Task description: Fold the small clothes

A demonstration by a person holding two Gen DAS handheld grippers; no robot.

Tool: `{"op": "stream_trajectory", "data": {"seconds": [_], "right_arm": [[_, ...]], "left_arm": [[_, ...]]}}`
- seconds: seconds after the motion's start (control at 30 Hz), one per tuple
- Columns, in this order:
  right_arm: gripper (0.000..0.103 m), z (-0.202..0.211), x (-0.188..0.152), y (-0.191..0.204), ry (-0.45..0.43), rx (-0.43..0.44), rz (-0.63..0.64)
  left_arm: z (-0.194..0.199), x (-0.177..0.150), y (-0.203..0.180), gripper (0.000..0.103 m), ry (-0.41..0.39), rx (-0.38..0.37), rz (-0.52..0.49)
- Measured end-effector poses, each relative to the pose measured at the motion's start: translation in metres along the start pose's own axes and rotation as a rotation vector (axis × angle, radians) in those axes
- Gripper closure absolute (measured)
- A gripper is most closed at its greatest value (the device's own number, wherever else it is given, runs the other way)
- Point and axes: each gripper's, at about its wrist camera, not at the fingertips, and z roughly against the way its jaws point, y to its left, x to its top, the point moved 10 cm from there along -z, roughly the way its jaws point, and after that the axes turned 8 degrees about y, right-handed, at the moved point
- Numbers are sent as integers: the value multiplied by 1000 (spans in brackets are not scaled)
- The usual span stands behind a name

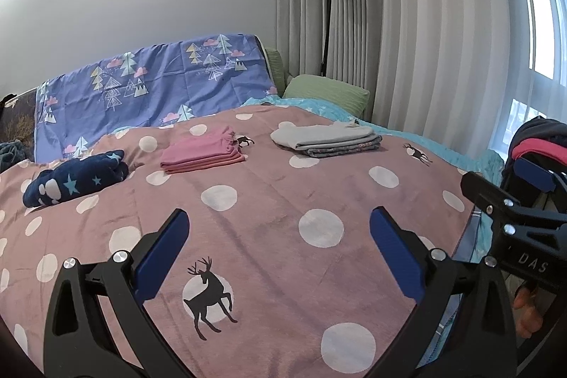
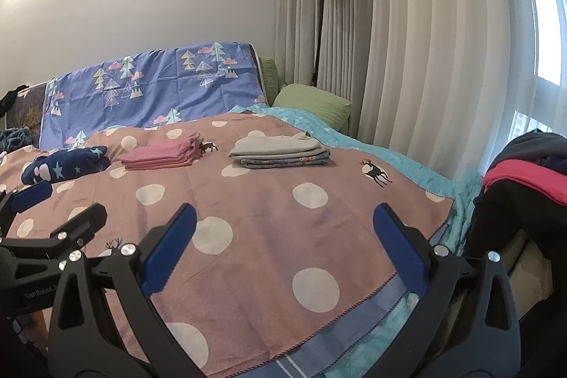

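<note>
Three lots of clothes lie on the far half of the pink dotted bedspread: a folded pink stack, a folded grey stack on patterned pieces, and a bundled navy star-print garment at the left. My left gripper hovers open over the near bedspread, holding nothing. My right gripper is open too and empty, near the bed's right corner. Each shows in the other's view: the right gripper, the left gripper. A dark and red heap of clothes sits off the bed's right side.
A purple tree-print sheet hangs over the headboard, with a green pillow beside it. A black floor lamp stands against grey curtains. A turquoise blanket lines the bed's right edge. A hand holds the right gripper.
</note>
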Motion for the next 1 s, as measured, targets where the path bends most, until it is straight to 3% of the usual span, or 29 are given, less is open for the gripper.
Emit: {"op": "stream_trajectory", "data": {"seconds": [1.0], "right_arm": [[2, 8, 7, -8, -27, -26, -23]], "left_arm": [[16, 6, 2, 1, -31, -9, 2]]}}
